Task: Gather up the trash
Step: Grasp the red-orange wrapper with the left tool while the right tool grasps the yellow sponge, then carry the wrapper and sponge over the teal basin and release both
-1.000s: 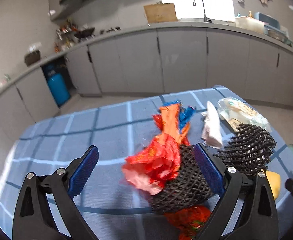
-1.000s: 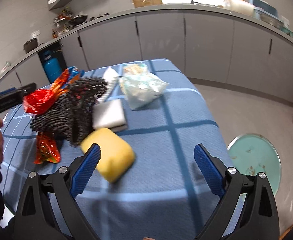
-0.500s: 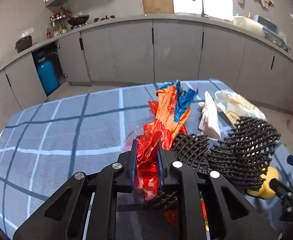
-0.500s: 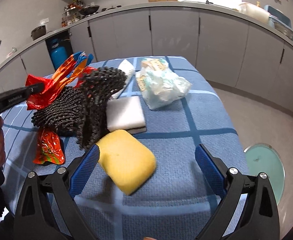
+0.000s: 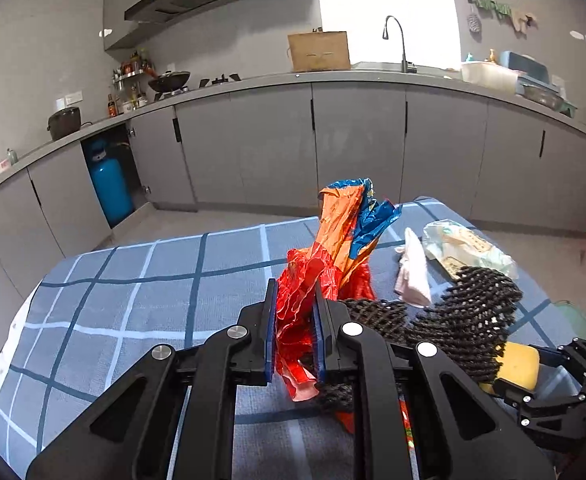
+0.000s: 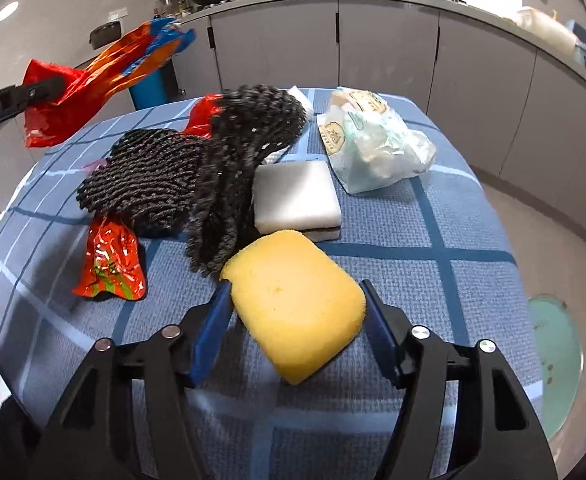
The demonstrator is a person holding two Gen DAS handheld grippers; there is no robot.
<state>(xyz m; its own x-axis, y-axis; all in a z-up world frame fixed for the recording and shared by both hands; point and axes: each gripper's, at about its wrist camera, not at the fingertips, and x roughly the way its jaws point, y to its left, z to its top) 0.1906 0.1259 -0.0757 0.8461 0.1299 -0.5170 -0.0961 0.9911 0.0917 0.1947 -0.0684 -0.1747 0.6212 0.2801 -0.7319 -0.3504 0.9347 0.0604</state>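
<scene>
Two views. Left wrist: my left tongs (image 5: 295,326) pinch the red-orange wrapper (image 5: 333,248), raised above the table (image 5: 133,280). Right wrist: my right tongs (image 6: 297,320) have been closing around the yellow sponge (image 6: 295,304), pads at its sides, on the table.

You see the blue checked table (image 6: 453,248) with black foam nets (image 6: 197,168), white sponge (image 6: 297,196), clear bag (image 6: 377,144), red wrapper (image 6: 113,264).

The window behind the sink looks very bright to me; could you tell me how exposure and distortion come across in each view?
Left wrist view: window blown out white, countertop bowed by the fisheye. Right wrist view: evenly lit, yellow sponge sharp, black mesh slightly smeared.
</scene>
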